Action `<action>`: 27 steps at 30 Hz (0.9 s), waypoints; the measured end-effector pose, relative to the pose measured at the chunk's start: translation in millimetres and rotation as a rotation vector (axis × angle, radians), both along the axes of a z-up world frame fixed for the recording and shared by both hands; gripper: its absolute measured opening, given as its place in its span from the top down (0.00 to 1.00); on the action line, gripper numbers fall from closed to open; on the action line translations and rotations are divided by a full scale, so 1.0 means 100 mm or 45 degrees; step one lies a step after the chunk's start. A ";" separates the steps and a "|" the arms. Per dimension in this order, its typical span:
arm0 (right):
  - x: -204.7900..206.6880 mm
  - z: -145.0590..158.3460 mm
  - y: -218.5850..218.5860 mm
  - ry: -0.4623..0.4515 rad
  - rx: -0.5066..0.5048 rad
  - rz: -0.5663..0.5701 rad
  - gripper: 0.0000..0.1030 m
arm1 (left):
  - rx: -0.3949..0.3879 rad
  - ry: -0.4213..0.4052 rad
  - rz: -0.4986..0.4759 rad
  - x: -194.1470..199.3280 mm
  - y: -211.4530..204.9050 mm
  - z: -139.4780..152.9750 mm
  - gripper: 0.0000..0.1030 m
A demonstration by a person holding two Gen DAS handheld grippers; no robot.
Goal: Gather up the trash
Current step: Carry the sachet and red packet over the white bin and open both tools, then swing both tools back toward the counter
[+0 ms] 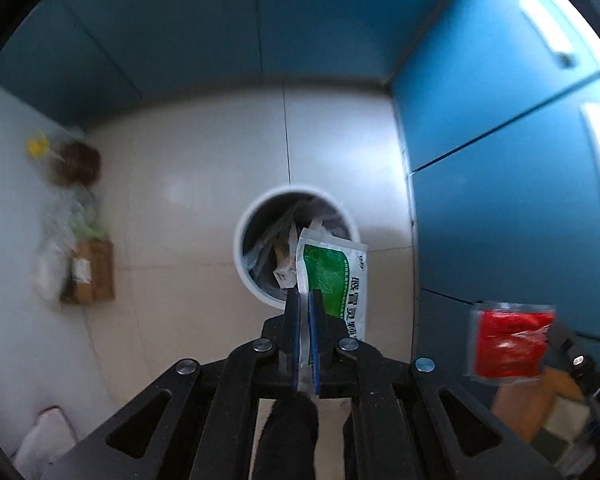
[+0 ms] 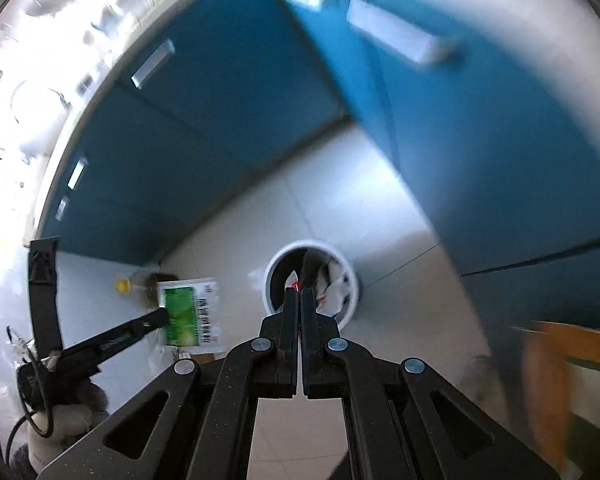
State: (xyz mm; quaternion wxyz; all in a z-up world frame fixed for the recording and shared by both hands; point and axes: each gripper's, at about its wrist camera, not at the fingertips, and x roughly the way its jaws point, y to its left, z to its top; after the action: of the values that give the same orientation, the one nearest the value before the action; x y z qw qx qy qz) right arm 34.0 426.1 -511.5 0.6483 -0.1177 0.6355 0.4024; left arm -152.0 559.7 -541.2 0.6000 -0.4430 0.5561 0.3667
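My left gripper point(image 1: 305, 296) is shut on a green and white sachet point(image 1: 334, 276) and holds it above the round white bin point(image 1: 244, 268) on the floor. The bin holds several wrappers. My right gripper point(image 2: 297, 292) is shut on a red packet, seen edge-on as a thin red strip point(image 2: 297, 287), above the same bin point(image 2: 270, 280). In the left wrist view the red packet point(image 1: 510, 344) shows at the lower right. In the right wrist view the left gripper's sachet point(image 2: 188, 312) shows at the left.
Blue cabinet doors point(image 1: 500, 184) stand right of the bin and behind it point(image 1: 204, 32). A pile of trash with a cardboard box point(image 1: 94, 276) and a brown lump point(image 1: 78, 162) lies on the white tiled floor at the left. A wooden piece point(image 2: 568, 364) is at lower right.
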 end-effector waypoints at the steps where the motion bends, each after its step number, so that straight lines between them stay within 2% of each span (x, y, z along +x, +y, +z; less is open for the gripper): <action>1: -0.02 -0.21 0.06 0.015 -0.008 0.002 0.99 | -0.032 -0.003 0.015 -0.03 0.05 -0.27 0.98; 6: -0.12 -1.79 0.37 0.135 -0.088 -0.028 0.99 | -0.198 -0.032 0.103 -0.16 0.26 -1.68 0.98; 9: -0.15 -2.41 0.41 0.162 -0.109 -0.028 0.99 | -0.243 -0.003 0.123 -0.24 0.31 -2.28 0.98; 11: -0.16 -2.78 0.48 0.168 -0.124 -0.017 0.99 | -0.272 0.011 0.132 -0.23 0.31 -2.55 0.98; 13: -0.21 -3.06 0.54 0.174 -0.134 -0.007 0.99 | -0.294 0.018 0.139 -0.24 0.31 -2.74 0.98; 16: -0.26 -3.27 0.61 0.166 -0.137 0.025 0.99 | -0.310 0.028 0.130 -0.28 0.31 -2.92 0.98; 19: -0.34 -3.40 0.73 0.177 -0.144 0.072 0.99 | -0.324 0.014 0.125 -0.30 0.30 -2.97 0.97; 22: -0.37 -3.48 0.77 0.150 -0.183 0.115 0.98 | -0.287 -0.004 0.136 -0.33 0.31 -2.91 0.95; 24: -0.39 -3.49 0.79 0.138 -0.215 0.141 0.94 | -0.254 0.008 0.129 -0.34 0.31 -2.85 0.90; 25: -0.40 -3.48 0.78 0.130 -0.229 0.150 0.78 | -0.230 0.010 0.126 -0.35 0.32 -2.80 0.79; 26: -0.40 -3.46 0.77 0.114 -0.245 0.154 0.66 | -0.196 0.018 0.118 -0.37 0.33 -2.75 0.53; 27: -0.40 -3.42 0.75 0.105 -0.246 0.158 0.45 | -0.151 0.040 0.112 -0.38 0.33 -2.67 0.34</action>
State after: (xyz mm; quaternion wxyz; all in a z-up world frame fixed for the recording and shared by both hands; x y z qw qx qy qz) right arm -5.6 501.1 -853.0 0.5812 -0.2021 0.6890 0.3830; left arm -190.5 592.8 -808.4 0.5472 -0.4960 0.5662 0.3659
